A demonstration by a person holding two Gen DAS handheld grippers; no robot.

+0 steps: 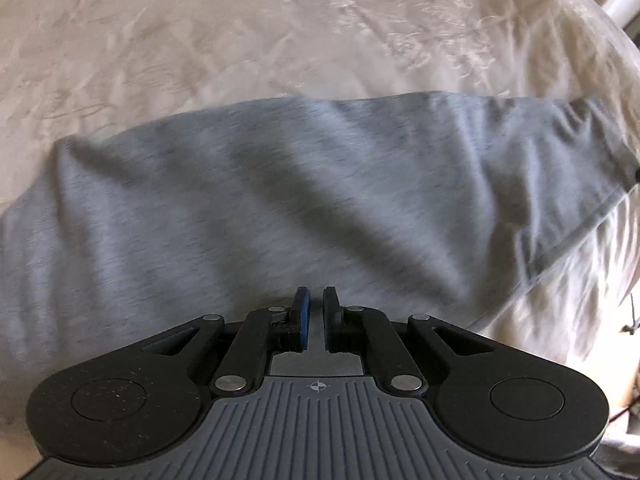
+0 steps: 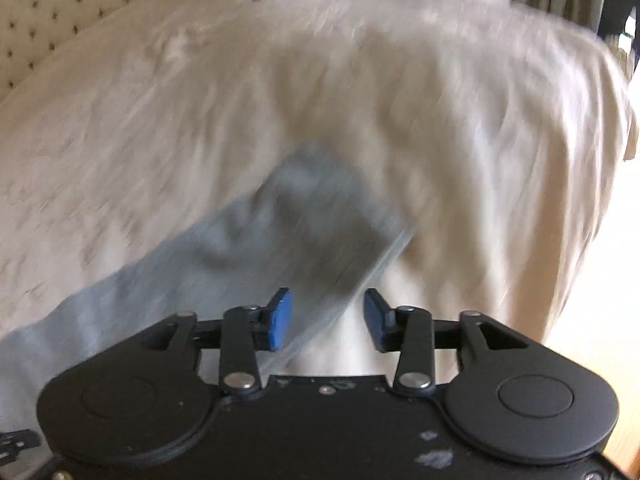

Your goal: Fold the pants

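Grey pants (image 1: 280,200) lie spread across cream bed (image 1: 240,40), wide band running from 9 to 3 o'clock in left wrist view, hem end at 3 o'clock. Left claw (image 1: 316,300) at 6 o'clock, pads nearly together, over grey fabric; whether cloth is pinched between them, cannot tell. Right wrist view blurred: right claw (image 2: 328,312) at 6 o'clock, pads apart, nothing pressed. Pant leg end (image 2: 320,216) stretches from 8 o'clock toward centre, its edge passing between the open pads. Tufted headboard (image 2: 48,16) at 10 o'clock

pants (image 1: 280,200): we see heather grey
bedspread (image 1: 240,40): we see cream, faint floral pattern
headboard (image 2: 48,12): cream, tufted with dark buttons
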